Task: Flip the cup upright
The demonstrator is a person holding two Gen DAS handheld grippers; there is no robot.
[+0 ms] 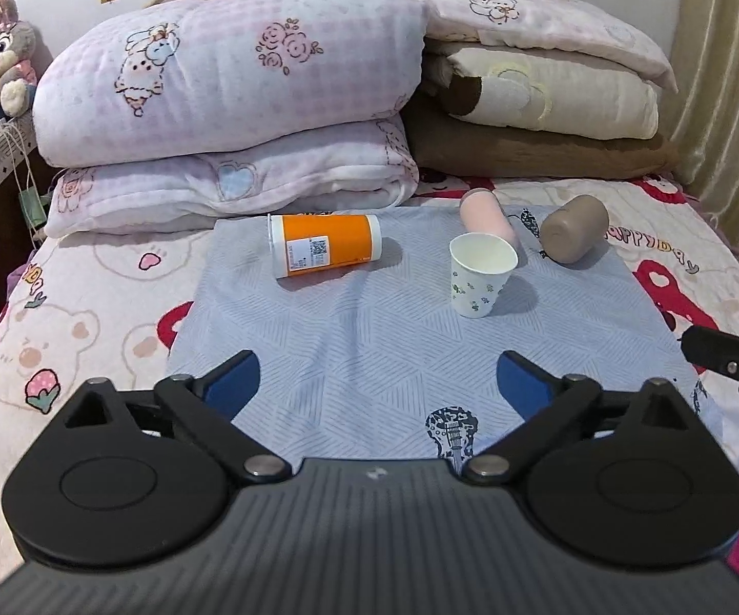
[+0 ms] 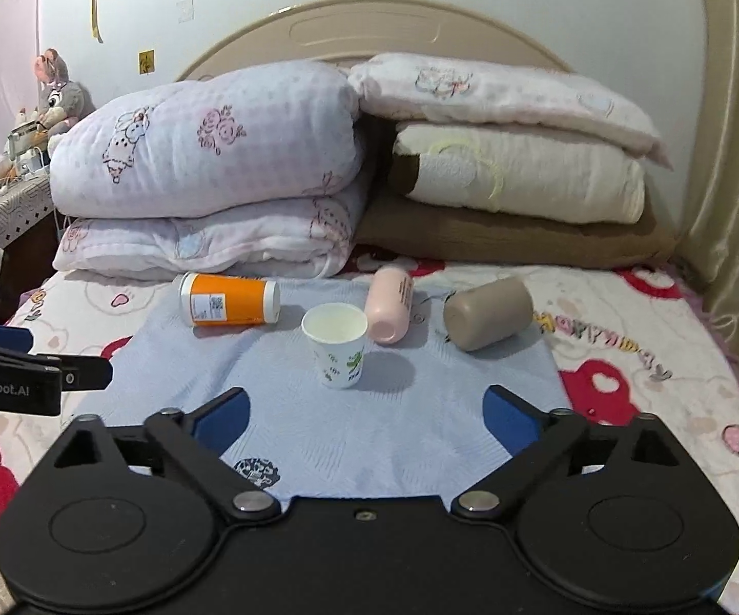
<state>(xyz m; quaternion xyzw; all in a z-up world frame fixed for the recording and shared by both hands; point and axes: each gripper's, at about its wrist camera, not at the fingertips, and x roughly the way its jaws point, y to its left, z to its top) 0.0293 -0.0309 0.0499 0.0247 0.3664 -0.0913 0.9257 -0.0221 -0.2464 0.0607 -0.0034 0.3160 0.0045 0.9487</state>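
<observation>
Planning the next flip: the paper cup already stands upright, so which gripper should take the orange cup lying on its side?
Left, probably. The orange cup lies left of the paper cup, nearer the open left gripper.

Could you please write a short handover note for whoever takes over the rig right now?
Left gripper: open, empty, held back from the cloth.
Right gripper: open, empty, near the paper cup.
Done: paper cup stands upright mid-cloth.
Left: orange cup, pink cup and brown cup all lie on their sides along the cloth's far edge; each needs standing up.
</observation>
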